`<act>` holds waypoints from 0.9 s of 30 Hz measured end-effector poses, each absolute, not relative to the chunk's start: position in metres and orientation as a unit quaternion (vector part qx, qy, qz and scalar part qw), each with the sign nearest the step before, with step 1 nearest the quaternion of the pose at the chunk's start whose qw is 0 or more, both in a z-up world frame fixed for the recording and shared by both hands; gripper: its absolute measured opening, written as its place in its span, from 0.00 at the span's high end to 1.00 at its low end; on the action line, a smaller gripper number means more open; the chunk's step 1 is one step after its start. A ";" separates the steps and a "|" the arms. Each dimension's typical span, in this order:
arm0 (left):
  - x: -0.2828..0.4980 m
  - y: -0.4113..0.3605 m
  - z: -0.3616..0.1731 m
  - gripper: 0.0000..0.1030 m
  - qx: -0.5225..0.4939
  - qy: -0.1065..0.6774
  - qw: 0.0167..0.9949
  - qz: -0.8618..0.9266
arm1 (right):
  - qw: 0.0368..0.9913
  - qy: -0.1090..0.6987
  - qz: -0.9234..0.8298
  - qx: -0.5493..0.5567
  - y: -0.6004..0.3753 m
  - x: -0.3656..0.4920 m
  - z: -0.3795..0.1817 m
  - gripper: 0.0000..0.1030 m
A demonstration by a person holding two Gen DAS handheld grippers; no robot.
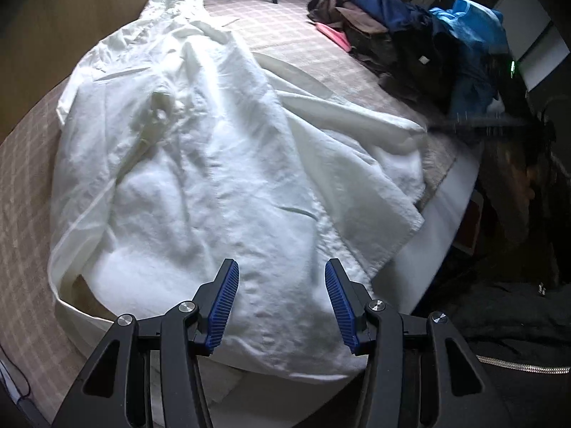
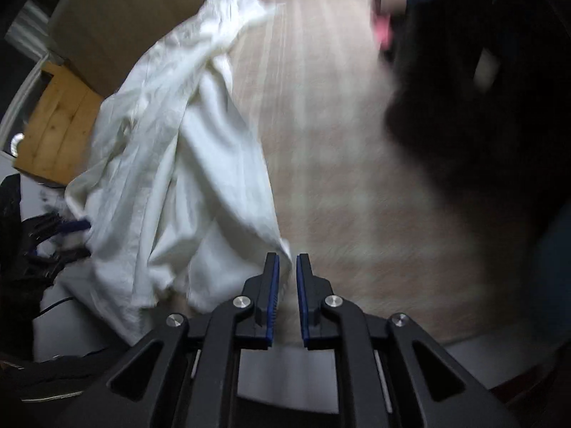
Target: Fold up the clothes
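Observation:
A crumpled white shirt (image 1: 200, 149) lies spread over the checked bedcover (image 1: 292, 32). My left gripper (image 1: 282, 267) hovers over the shirt's near hem, open, with its blue pads wide apart and only cloth below them. In the right wrist view the shirt (image 2: 185, 164) lies at the left, and one corner ends right at the fingertips of my right gripper (image 2: 288, 260). Its pads stand a narrow gap apart, the bedcover shows through the gap, and I see no cloth pinched there. This view is motion-blurred.
A heap of dark, blue and brown clothes (image 1: 421, 39) with something pink (image 1: 333, 34) sits at the bed's far right. A cardboard panel (image 2: 117, 18) and a wooden box (image 2: 57, 128) stand beyond the left side. The bed's edge (image 1: 449, 207) drops off at the right.

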State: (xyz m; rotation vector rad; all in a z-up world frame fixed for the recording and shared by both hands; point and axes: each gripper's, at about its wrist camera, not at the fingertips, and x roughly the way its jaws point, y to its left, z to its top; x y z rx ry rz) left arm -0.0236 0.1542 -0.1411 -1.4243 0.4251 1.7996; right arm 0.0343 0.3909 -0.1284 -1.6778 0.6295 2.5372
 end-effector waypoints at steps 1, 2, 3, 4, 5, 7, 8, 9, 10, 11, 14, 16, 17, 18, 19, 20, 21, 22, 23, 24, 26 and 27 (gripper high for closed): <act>-0.020 0.158 -0.142 0.51 -0.560 0.170 0.396 0.708 | 0.001 0.197 0.824 -0.531 0.387 0.029 -0.120 0.81; -0.018 0.163 -0.143 0.50 -0.558 0.174 0.397 0.707 | -0.015 0.191 0.832 -0.521 0.383 0.024 -0.111 0.68; -0.015 0.168 -0.145 0.49 -0.557 0.177 0.398 0.707 | -0.029 0.183 0.838 -0.513 0.378 0.016 -0.103 0.57; -0.013 0.174 -0.147 0.49 -0.556 0.180 0.399 0.706 | -0.042 0.171 0.844 -0.507 0.375 0.006 -0.097 0.55; -0.011 0.178 -0.149 0.49 -0.555 0.183 0.400 0.706 | -0.053 0.162 0.846 -0.504 0.373 -0.007 -0.095 0.55; -0.010 0.180 -0.152 0.49 -0.552 0.190 0.397 0.708 | -0.070 0.161 0.846 -0.504 0.365 -0.044 -0.102 0.55; -0.010 0.181 -0.155 0.50 -0.552 0.193 0.395 0.709 | -0.078 0.160 0.845 -0.504 0.361 -0.062 -0.105 0.55; -0.011 0.184 -0.159 0.55 -0.554 0.196 0.392 0.708 | -0.084 0.162 0.844 -0.505 0.358 -0.080 -0.107 0.55; -0.012 0.183 -0.160 0.64 -0.557 0.198 0.391 0.705 | -0.087 0.168 0.841 -0.507 0.357 -0.097 -0.108 0.55; -0.013 0.183 -0.161 0.69 -0.560 0.200 0.390 0.703 | -0.089 0.173 0.838 -0.510 0.356 -0.114 -0.111 0.55; -0.017 0.178 -0.162 0.82 -0.567 0.185 0.388 0.703 | -0.086 0.178 0.833 -0.516 0.360 -0.160 -0.121 0.55; -0.020 0.171 -0.158 0.92 -0.568 0.166 0.386 0.708 | -0.095 0.191 0.826 -0.522 0.366 -0.185 -0.125 0.55; -0.021 0.168 -0.156 0.94 -0.567 0.157 0.385 0.711 | -0.102 0.199 0.821 -0.526 0.369 -0.197 -0.126 0.55; -0.022 0.165 -0.155 0.94 -0.567 0.147 0.383 0.714 | -0.107 0.204 0.816 -0.530 0.370 -0.209 -0.129 0.55; -0.023 0.163 -0.155 0.94 -0.569 0.139 0.377 0.717 | -0.111 0.205 0.811 -0.537 0.369 -0.221 -0.135 0.55; -0.023 0.162 -0.154 0.94 -0.570 0.132 0.369 0.722 | -0.114 0.206 0.806 -0.543 0.368 -0.233 -0.140 0.55; -0.023 0.162 -0.153 0.95 -0.571 0.126 0.361 0.727 | -0.117 0.202 0.801 -0.551 0.366 -0.243 -0.145 0.55; -0.021 0.162 -0.151 0.90 -0.573 0.122 0.356 0.728 | -0.123 0.190 0.798 -0.558 0.362 -0.251 -0.149 0.55; -0.018 0.163 -0.149 0.84 -0.574 0.119 0.351 0.730 | -0.135 0.177 0.795 -0.564 0.357 -0.258 -0.152 0.57; -0.014 0.166 -0.148 0.59 -0.571 0.118 0.344 0.736 | -0.146 0.163 0.794 -0.566 0.352 -0.263 -0.154 0.70; -0.005 0.174 -0.148 0.30 -0.565 0.118 0.330 0.747 | -0.161 0.132 0.799 -0.564 0.344 -0.268 -0.149 0.96; 0.000 0.181 -0.154 0.34 -0.558 0.128 0.325 0.753 | -0.171 0.131 0.803 -0.556 0.343 -0.269 -0.143 0.96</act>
